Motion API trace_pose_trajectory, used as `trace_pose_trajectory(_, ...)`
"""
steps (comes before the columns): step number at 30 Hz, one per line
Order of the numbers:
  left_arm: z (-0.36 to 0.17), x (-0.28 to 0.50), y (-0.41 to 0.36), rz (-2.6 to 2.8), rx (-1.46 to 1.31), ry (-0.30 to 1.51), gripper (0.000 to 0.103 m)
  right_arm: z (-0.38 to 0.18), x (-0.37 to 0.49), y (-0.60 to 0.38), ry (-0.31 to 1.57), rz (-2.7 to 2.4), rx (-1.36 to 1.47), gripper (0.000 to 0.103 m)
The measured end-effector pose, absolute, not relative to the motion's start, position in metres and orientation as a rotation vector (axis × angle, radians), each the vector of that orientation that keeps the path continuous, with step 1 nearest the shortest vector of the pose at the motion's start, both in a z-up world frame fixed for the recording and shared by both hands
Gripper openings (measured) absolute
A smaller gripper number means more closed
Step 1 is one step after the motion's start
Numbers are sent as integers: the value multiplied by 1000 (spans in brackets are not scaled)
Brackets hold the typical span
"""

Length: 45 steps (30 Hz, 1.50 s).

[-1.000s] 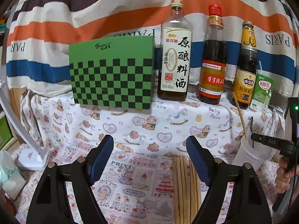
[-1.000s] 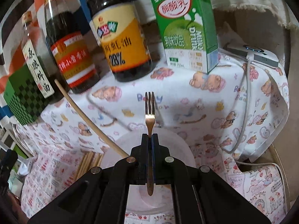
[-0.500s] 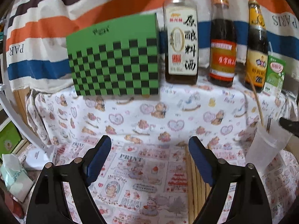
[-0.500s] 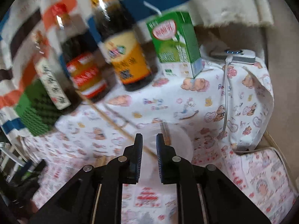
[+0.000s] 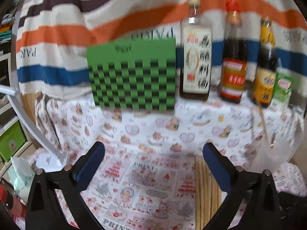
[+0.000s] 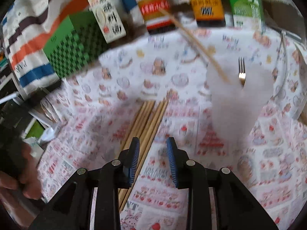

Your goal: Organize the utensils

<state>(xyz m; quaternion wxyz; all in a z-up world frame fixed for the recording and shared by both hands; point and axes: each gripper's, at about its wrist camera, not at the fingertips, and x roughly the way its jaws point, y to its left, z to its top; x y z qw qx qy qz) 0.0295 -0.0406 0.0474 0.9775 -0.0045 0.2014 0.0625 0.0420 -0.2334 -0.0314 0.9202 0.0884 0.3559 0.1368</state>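
**Fork and one chopstick in the cup; a bundle still waits on the table**

A translucent plastic cup (image 6: 238,103) is seen standing toward the right edge of the table (image 6: 107,115), which is covered by a cartoon-printed cloth. Inside it, a metal fork (image 6: 241,72) stands tines-up and a single wooden chopstick (image 6: 199,46) leans out toward the far edge, where three sauce bottles (image 5: 233,57), a green milk carton (image 6: 247,2) and a green checkered box (image 5: 134,76) are lined up against a striped fabric backdrop.

The right claw (image 6: 152,157) is shown released — its jaws have just been opening, and nothing is clamped between the blue pads, although the near ends of the loose chopsticks (image 6: 147,118) on the cloth can be seen through the gap. The left claw (image 5: 153,163) is spread wide, its jaws also having just been opening, and nothing is held; bare cloth lies between its pads, with the same bundle visible just beside its right finger.

The task is judged to be partly done: two utensils are already sorted into the cup, while the rest of the chopsticks — roughly half a dozen, though blur prevents a sure count — remain flat near the middle of the table. These would have to be lifted and dropped into the cup before the job could be called finished. Much of both views is smeared by motion, so finer detail cannot be made out.
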Motion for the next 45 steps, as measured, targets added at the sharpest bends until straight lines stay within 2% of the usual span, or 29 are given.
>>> trace_pose_trajectory(5, 58, 18, -38, 121, -40, 355, 103, -45, 38, -213, 782, 339, 119, 31)
trace_pose_trajectory(17, 38, 35, -30, 250, -27, 402, 103, -67, 35, -182, 917, 410, 3, 31)
trace_pose_trajectory(18, 37, 37, -28, 250, -35, 411, 103, -67, 36, -184, 923, 416, 15, 29)
trace_pose_trajectory(19, 36, 38, -27, 244, -47, 422, 103, -67, 37, -186, 932, 430, 37, 20)
trace_pose_trajectory(21, 34, 40, -24, 224, -76, 448, 103, -65, 38, -192, 938, 416, 69, 13)
trace_pose_trajectory(23, 31, 43, -24, 219, -83, 477, 103, -64, 38, -196, 928, 398, 78, 8)
trace_pose_trajectory(28, 15, 60, -28, 248, -41, 600, 103, -49, 36, -207, 854, 357, 106, 8)
trace_pose_trajectory(35, -7, 74, -36, 139, -62, 729, 102, -15, 20, -230, 640, 280, 147, 8)
trace_pose_trajectory(40, -14, 75, -46, 9, -117, 747, 89, 4, 14, -249, 502, 244, 202, 8)
trace_pose_trajectory(43, -18, 78, -53, -36, -115, 752, 77, 14, 8, -260, 435, 230, 223, 8)
trace_pose_trajectory(45, -21, 79, -58, -62, -105, 753, 64, 21, 3, -267, 394, 214, 235, 8)
